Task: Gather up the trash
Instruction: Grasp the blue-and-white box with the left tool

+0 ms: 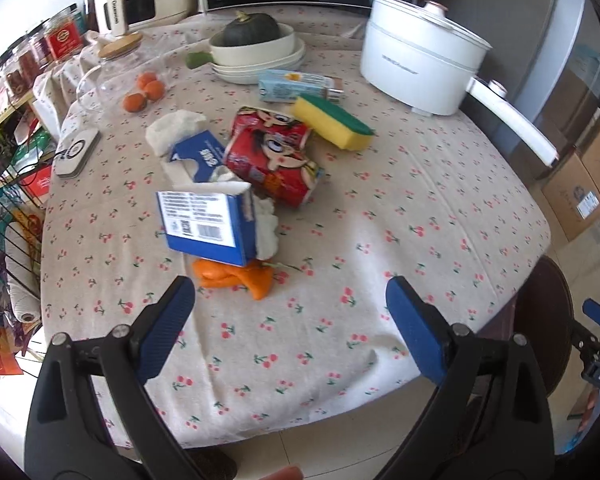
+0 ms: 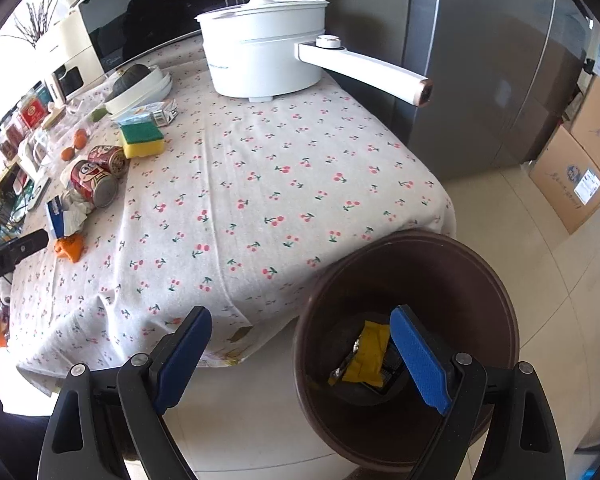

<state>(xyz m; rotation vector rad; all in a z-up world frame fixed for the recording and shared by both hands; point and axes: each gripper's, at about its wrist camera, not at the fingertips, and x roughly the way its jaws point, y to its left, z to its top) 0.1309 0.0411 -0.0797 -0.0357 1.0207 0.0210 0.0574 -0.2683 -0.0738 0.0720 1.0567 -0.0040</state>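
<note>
- The left tool (image 1: 290, 312) hangs spread wide over the near edge of the desk (image 1: 380, 208), nothing between its blue pads.
- The right tool (image 2: 300, 356) is spread just as wide and empty; one pad lies over the desk's hanging cloth, the other over the brown bin (image 2: 476, 264) on the floor at the desk's near corner.
- In the bin lies a yellow wrapper (image 2: 370, 354) on something dark and foil-edged — partly hidden by the right pad, so I cannot tell what it is.
- Trash left on the desk sits in a loose heap towards its left edge: a torn blue carton (image 1: 206, 226) tilted on orange peel (image 1: 236, 278), most of the peel hidden under it.
- White crumpled tissue (image 1: 268, 230) pokes from the carton's open end; a second blue carton (image 1: 198, 156) behind it is blurred, its print unreadable.
- Two red cartoon cans (image 1: 274, 158) lie on their sides touching, beside a yellow-and-green sponge (image 1: 332, 122).
- Towards the far edge stand a white electric pot (image 1: 416, 68) — its handle juts past the desk's right edge — and a dark squash (image 1: 252, 32) in stacked white dishes.
- The wire rack (image 1: 4, 220) off the left edge is cut off by the lens rim.
</note>
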